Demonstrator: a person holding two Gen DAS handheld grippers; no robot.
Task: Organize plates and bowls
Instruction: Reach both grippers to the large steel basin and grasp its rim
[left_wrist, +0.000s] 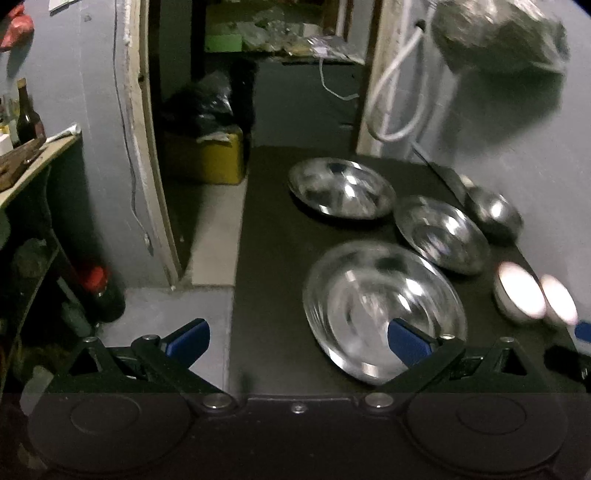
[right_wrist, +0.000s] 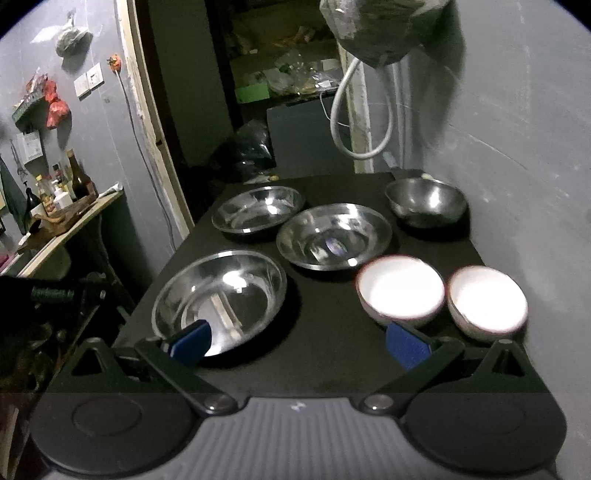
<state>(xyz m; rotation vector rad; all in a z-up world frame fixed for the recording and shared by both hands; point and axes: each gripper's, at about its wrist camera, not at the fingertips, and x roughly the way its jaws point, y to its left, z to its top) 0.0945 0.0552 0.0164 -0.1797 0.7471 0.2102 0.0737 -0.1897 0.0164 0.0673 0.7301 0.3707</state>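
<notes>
Stock on worktop (right_wrist: 332, 354): 3 steel plates, 1 steel bowl (right_wrist: 424, 201), 2 white bowls. My left claw (left_wrist: 298, 341), right claw (right_wrist: 298, 341): both released, empty. Near plate (right_wrist: 219, 291) first: pinch rim, lift level, nest onto like.

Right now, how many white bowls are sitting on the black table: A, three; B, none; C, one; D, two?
D: two white bowls stand side by side near the table's right front, one left of the other, on the black table, with the steel dishes behind and to the left of them.
</notes>
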